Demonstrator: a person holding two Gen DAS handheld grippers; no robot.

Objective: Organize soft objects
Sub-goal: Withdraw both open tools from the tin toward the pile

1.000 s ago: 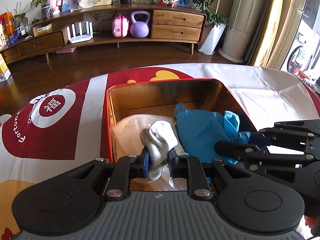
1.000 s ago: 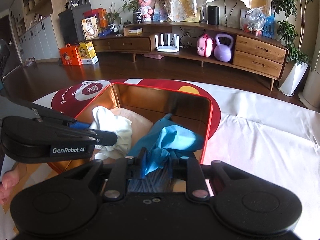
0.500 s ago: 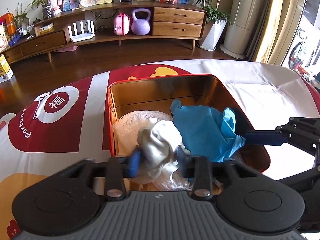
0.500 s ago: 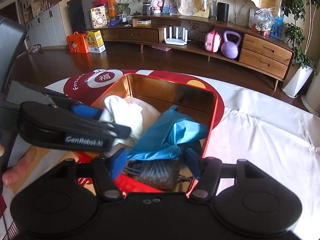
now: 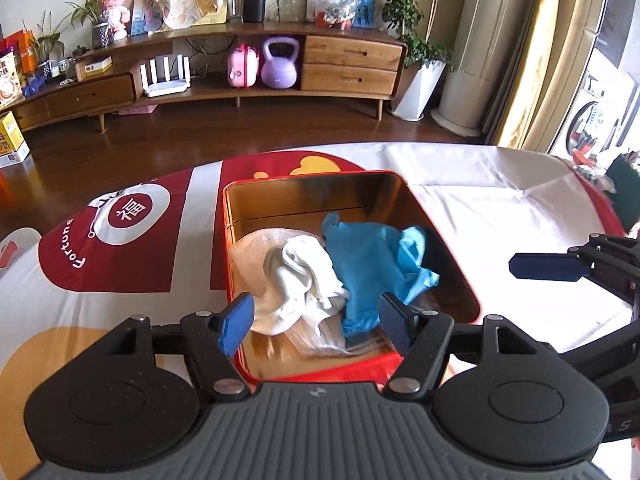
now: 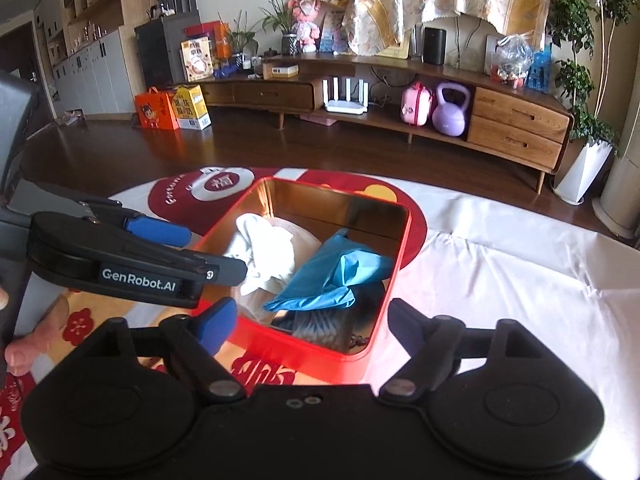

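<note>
The desk (image 5: 500, 184) under its red-and-white cloth (image 5: 132, 248) carries a red tin (image 5: 444, 248) with a gold inside, sitting dead centre in both wrist views. Inside it, on a pale mesh cloth (image 5: 248, 248) lining the floor, a white cloth (image 5: 304, 276) lies at about 9 o'clock and a blue glove (image 5: 372, 256) at about 3 o'clock, the two touching in the middle. Something dark and ribbed (image 6: 320, 328) shows under the glove at the tin's near wall; I cannot tell what it is.

The left gripper (image 5: 316, 326) hangs over the tin's near edge at 6 o'clock. Its fingers have just been opening and now stand apart, clear of the white cloth below them. The right gripper (image 6: 308, 326) has likewise just been spreading its fingers; they are wide apart with nothing clamped, and the glove lies loose beneath.

Both soft items look delivered. The risks from here, as I judge them: the glove is heaped high near the rim and could spring up or spill over, and a blue pad (image 5: 236, 320) passing low could snag a fold of cloth and drag it out. The two grippers sit close together, so a careless move could also knock them against each other or the tin.
</note>
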